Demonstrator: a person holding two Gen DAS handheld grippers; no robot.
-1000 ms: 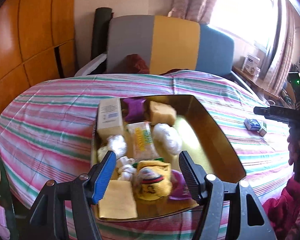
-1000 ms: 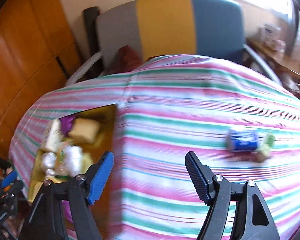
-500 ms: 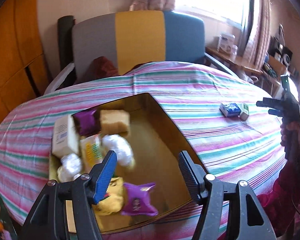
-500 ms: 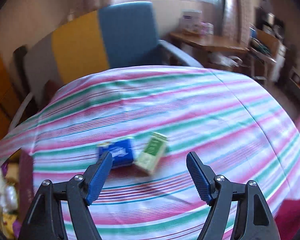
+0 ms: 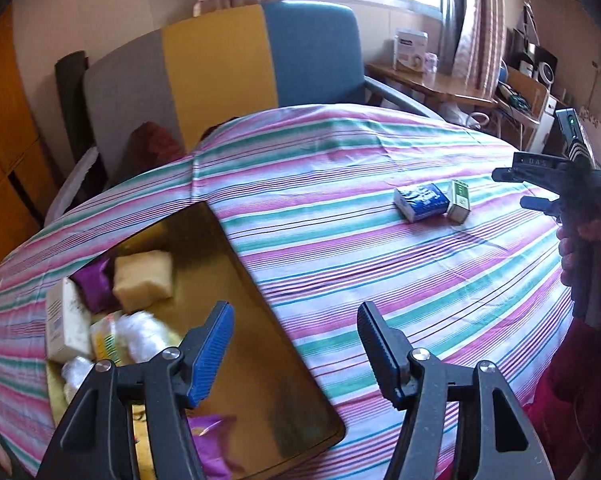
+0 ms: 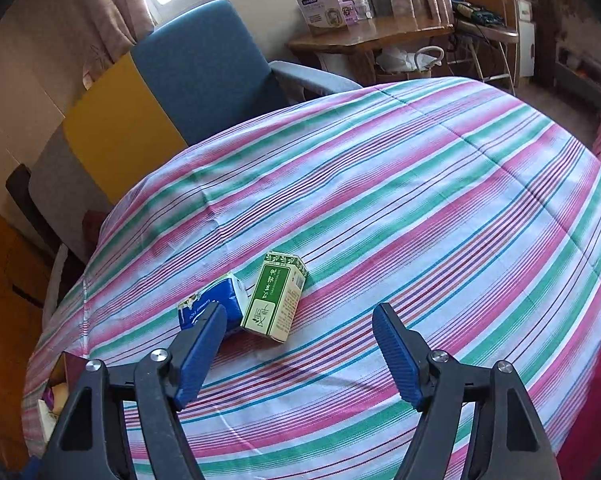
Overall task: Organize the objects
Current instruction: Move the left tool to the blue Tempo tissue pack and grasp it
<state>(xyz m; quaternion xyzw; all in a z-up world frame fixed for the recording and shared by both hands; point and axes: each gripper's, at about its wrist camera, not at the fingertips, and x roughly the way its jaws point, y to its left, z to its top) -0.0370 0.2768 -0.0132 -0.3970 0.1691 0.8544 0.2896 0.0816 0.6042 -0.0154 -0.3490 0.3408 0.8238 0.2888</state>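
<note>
Blue packet (image 6: 214, 307) partly hidden behind finger

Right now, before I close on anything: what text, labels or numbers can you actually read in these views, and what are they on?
"D A S", faint: on the right gripper body, left wrist view.
Green box: vertical print on its green panel, too small and turned to read.
Blue packet: white script, blurred, unreadable.
White box in the tray: a printed label patch, blurred.
White carton on the far desk: a blue logo, too small to read.

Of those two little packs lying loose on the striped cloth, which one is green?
The green box, a stiff carton with printed lettering; the blue packet touching it is soft and blue-wrapped.
</note>
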